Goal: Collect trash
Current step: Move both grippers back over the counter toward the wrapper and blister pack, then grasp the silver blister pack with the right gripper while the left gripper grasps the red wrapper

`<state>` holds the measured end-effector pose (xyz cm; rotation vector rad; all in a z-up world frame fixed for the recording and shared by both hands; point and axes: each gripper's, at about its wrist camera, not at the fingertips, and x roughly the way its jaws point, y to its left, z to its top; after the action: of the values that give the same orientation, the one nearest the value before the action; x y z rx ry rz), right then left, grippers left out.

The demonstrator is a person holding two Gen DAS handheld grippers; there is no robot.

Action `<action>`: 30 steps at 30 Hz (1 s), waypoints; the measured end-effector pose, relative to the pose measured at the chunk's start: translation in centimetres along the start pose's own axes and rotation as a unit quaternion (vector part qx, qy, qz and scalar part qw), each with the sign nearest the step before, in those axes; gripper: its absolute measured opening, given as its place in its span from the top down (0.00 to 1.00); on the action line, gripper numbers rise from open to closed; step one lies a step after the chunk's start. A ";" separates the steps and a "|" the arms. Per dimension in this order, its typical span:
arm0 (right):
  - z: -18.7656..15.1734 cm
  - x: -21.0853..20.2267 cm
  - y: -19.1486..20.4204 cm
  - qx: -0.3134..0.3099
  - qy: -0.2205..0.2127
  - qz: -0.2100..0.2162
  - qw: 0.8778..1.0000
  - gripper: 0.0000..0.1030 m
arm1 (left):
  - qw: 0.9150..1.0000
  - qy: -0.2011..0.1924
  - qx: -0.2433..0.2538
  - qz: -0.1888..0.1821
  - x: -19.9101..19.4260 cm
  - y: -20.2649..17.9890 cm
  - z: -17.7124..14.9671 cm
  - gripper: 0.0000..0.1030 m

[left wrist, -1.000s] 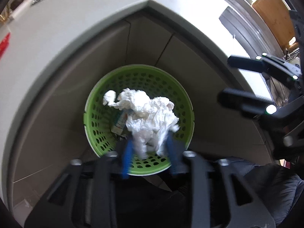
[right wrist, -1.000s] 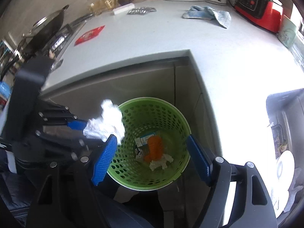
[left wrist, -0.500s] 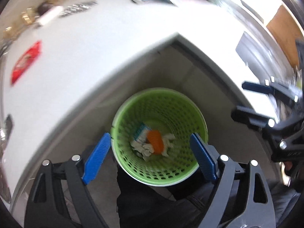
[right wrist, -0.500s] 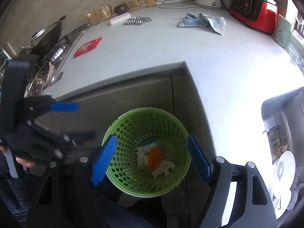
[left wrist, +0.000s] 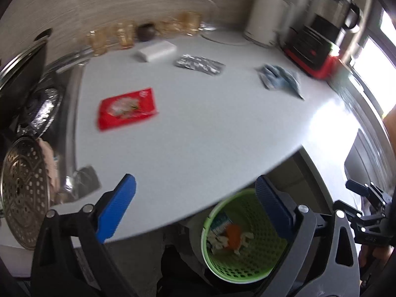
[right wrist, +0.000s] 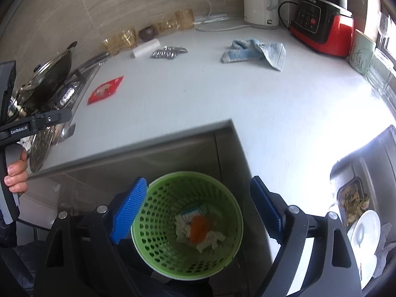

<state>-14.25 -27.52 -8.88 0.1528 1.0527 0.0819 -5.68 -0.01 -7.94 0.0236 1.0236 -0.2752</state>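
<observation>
Pale table [right wrist: 198,104] stretching far and right, still carrying a red wrapper [right wrist: 106,89] at far left and a foil pack [right wrist: 167,52] farther back, likely next to collect. Green bin [right wrist: 220,190] parked on the floor below the near table edge, handy for drops, holding paper scraps and an orange piece. Left gripper [left wrist: 195,208] spread wide, empty, aimed over the table. Right gripper [right wrist: 198,212] wide, empty, above the bin.

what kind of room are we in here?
Almost certainly a home kitchen: a wok on a stove at the counter's left end, a kettle and red blender against the wall, and a sink with dishes at right.
</observation>
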 end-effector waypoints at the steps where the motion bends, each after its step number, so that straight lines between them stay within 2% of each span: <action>1: 0.4 0.1 0.0 -0.001 -0.001 -0.001 1.000 0.18 | 1.000 0.000 -0.006 0.004 0.2 0.8 0.4 0.10; 9: 5.1 2.7 1.5 -0.035 -0.003 0.003 0.999 0.17 | 0.999 0.001 -0.025 0.025 1.7 5.1 2.2 0.10; 13: 8.6 5.0 2.9 -0.077 -0.003 0.013 0.997 0.17 | 0.999 -0.005 0.004 0.034 2.9 6.2 3.2 0.10; 16: 11.6 7.0 4.2 -0.121 0.000 0.020 0.992 0.17 | 0.998 -0.011 0.048 0.036 4.0 7.2 4.2 0.10; 20: 16.0 10.2 6.2 -0.185 0.009 0.037 0.982 0.15 | 0.995 -0.015 0.098 0.031 5.1 8.4 5.7 0.10; 27: 22.9 16.8 9.1 -0.265 0.042 0.064 0.961 0.15 | 0.987 0.004 0.157 -0.008 7.7 10.8 7.8 0.10; 30: 25.4 20.3 10.3 -0.310 0.061 0.062 0.947 0.15 | 0.983 0.013 0.182 -0.023 8.8 11.2 8.4 0.10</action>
<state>17.96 -16.68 -12.29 -0.3619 1.0948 0.5368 8.33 7.65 -12.15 0.3362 0.9885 -0.5031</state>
